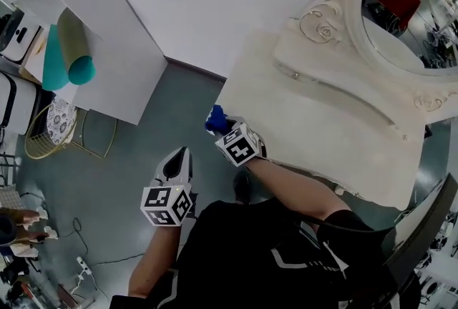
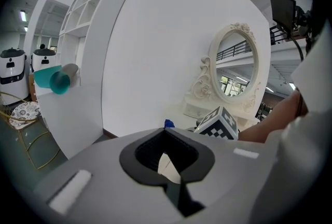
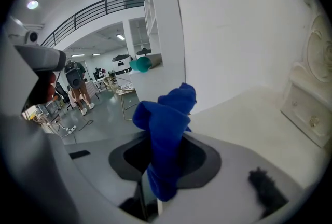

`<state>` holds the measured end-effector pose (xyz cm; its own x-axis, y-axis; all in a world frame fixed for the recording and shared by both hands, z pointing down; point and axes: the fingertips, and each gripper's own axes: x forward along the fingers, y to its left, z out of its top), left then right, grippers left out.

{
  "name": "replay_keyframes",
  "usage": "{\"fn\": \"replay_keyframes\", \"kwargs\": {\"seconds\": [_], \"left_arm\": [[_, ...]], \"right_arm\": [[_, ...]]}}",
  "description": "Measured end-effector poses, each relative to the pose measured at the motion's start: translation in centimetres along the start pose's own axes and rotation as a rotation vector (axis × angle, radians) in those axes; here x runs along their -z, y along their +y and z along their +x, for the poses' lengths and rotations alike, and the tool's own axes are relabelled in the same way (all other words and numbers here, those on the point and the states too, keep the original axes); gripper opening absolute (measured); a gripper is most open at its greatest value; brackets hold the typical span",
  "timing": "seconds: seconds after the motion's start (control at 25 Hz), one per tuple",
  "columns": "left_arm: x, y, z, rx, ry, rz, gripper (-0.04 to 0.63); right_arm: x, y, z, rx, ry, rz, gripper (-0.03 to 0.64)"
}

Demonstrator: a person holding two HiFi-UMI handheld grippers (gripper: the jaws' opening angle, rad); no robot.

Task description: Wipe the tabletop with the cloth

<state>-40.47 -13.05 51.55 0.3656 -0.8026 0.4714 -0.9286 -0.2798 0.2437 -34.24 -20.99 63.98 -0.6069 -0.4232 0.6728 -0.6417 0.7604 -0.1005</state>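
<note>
Cloth (image 3: pixel 165 129) is pinched in the right gripper (image 1: pixel 223 130) at the tabletop's (image 1: pixel 336 136) near-left corner, wadded up. Risk: friction drags the wad out of the pinch, or the gripper tips scrape the finish. Left gripper (image 1: pixel 179 157) is pressed together and empty, off left over the floor (image 1: pixel 107 186).

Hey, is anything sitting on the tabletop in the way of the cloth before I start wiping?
Nothing visible does. The right gripper holds the blue cloth at the tabletop's edge, and the cream surface beyond it lies bare up to the raised drawer unit under the mirror.
</note>
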Motion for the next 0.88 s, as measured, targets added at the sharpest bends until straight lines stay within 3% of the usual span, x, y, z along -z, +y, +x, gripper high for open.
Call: {"fn": "replay_keyframes", "kwargs": {"seconds": [0.56,0.88], "left_arm": [[-1.8,-8.1,6.2,0.209,0.047,0.131,0.009],[-1.8,-12.8,7.4,0.270,0.064,0.169,0.009]], "right_arm": [[5.8,-2.5,-6.7,0.081,-0.022,0.119,0.124],[8.4,-3.9,-10.0,0.108,-0.029,0.165,0.124]]}}
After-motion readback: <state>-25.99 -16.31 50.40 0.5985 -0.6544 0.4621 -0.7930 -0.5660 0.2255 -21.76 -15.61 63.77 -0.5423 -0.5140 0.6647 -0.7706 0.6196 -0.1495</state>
